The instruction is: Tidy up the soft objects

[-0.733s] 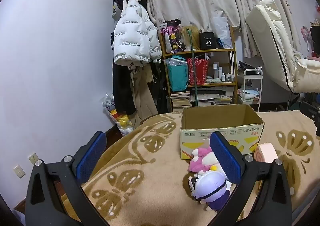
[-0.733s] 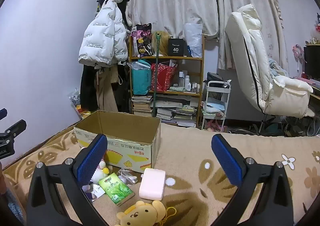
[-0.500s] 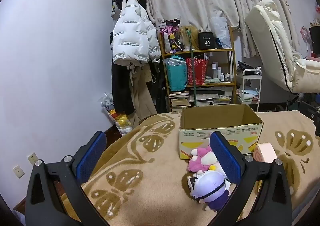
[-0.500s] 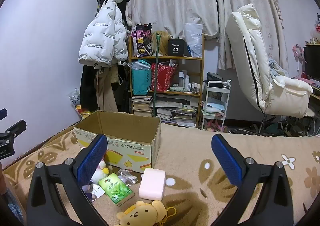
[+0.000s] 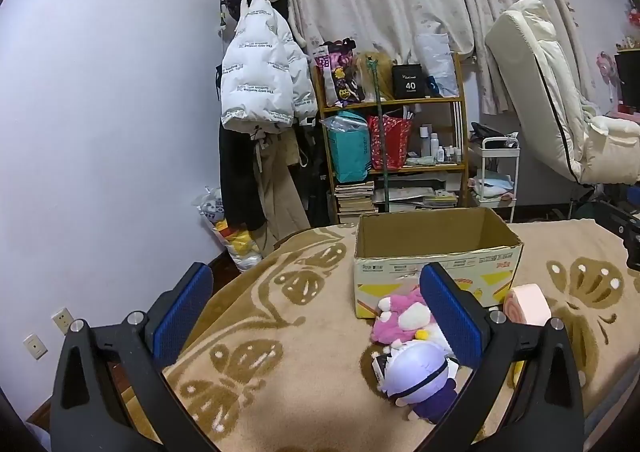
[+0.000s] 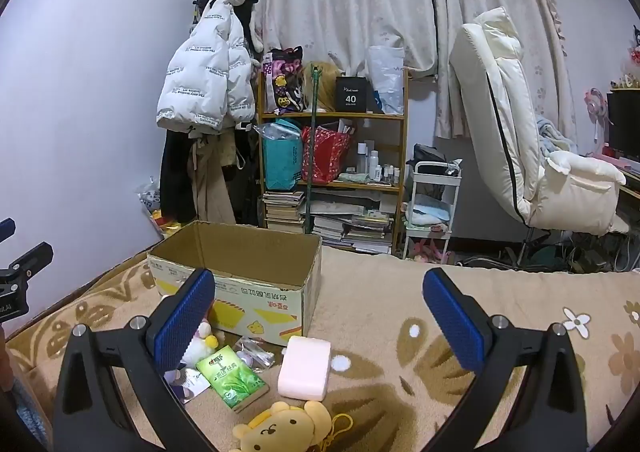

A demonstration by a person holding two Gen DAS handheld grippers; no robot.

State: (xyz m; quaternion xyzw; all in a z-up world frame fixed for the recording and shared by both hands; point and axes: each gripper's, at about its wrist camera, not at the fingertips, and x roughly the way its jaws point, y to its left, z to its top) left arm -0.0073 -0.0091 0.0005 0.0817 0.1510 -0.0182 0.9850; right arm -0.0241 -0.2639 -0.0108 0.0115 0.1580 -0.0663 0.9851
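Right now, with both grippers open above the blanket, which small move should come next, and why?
Probably lower the open right gripper onto the pink rectangular foam block. It lies free on the beige blanket, just before the open brown cardboard box, which looks empty from here, and the jaws hold nothing.

Yellow bear plush [image 6: 286, 430] running off bottom edge; right finger [image 5: 450, 318] covering part of pink-white plush [image 5: 402, 318]; card [image 6: 188, 382] lying half hidden behind left finger [image 6: 180, 322].
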